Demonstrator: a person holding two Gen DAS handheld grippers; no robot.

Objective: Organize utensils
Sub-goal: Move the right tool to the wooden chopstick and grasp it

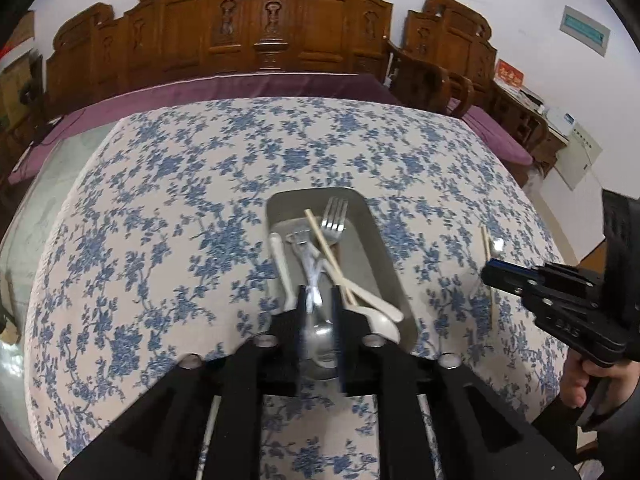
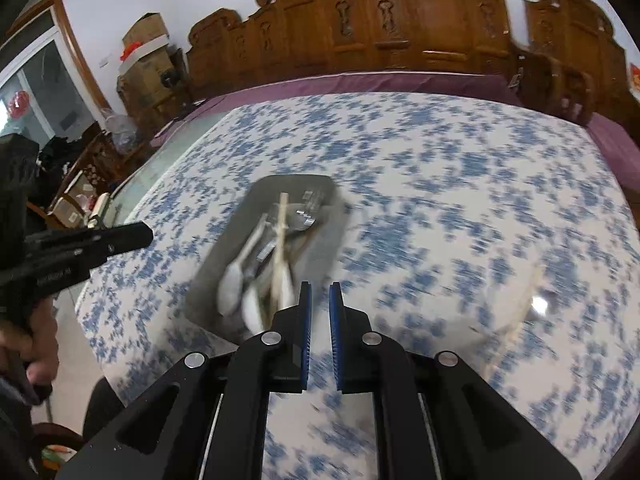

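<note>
A grey metal tray (image 1: 384,248) on the blue-flowered tablecloth holds two forks (image 1: 335,216), white spoons (image 1: 280,256) and a wooden chopstick (image 1: 328,252). My left gripper (image 1: 320,300) is over the tray's near end, shut on a metal spoon (image 1: 318,332) whose bowl lies between the fingers. My right gripper (image 2: 320,292) has its jaws a narrow gap apart and empty, just right of the tray (image 2: 320,256); it also shows in the left wrist view (image 1: 490,272). Another chopstick (image 1: 486,242) lies on the cloth right of the tray.
Carved wooden chairs (image 1: 264,32) and a purple cushion (image 1: 240,88) stand behind the table. A glass table edge (image 2: 168,160) shows at the left. The right wrist view is motion-blurred.
</note>
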